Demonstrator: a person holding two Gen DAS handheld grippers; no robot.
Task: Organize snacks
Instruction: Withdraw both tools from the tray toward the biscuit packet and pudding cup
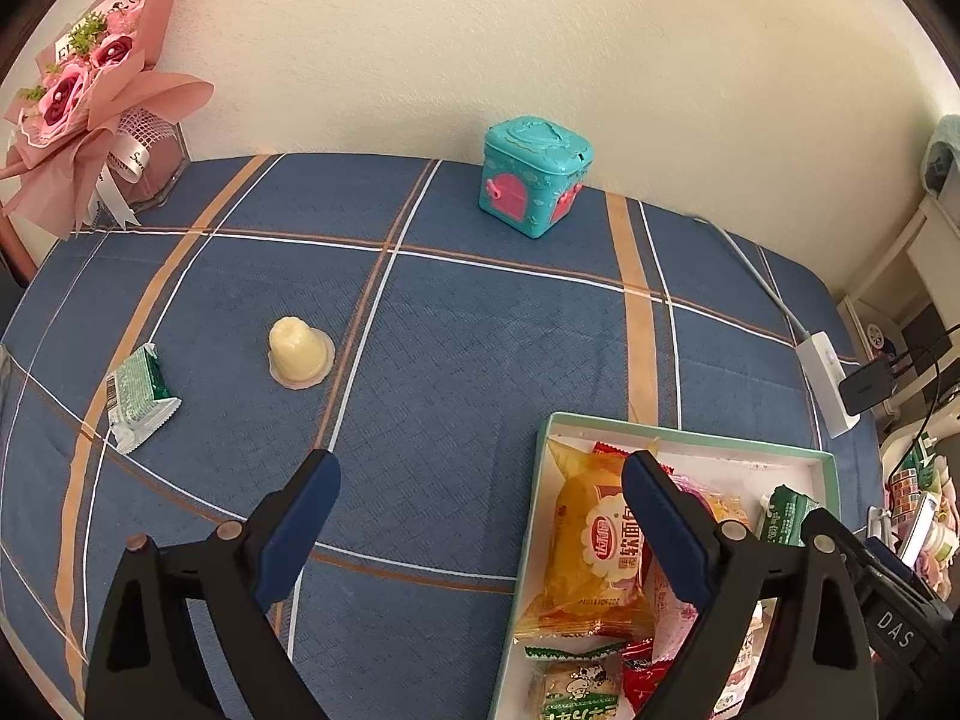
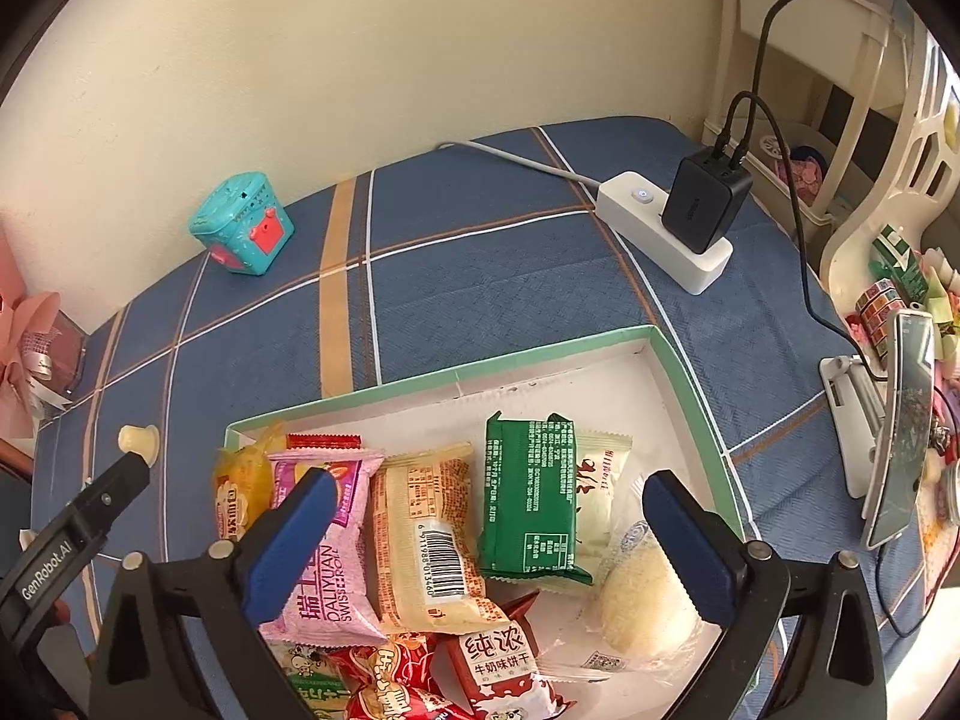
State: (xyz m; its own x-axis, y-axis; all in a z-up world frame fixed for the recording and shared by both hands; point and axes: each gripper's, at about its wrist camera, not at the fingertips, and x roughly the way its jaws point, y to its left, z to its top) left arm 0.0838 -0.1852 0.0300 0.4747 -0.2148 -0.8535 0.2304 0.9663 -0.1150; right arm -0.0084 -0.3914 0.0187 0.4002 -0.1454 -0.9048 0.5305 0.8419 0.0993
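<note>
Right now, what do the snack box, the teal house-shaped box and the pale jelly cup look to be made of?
Snack box: looks like thin cardboard, matte white inside with a green outer face; its edges are folded.
Teal house-shaped box: probably moulded plastic or painted tin, glossy, with raised pink doors; I cannot tell which.
Jelly cup: seemingly thin translucent plastic, ribbed, with a flat sealing rim and yellowish filling.

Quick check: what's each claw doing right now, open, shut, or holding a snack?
Left claw: open, empty, above the tablecloth beside the snack box.
Right claw: open, holding nothing, over the packets in the box.
</note>
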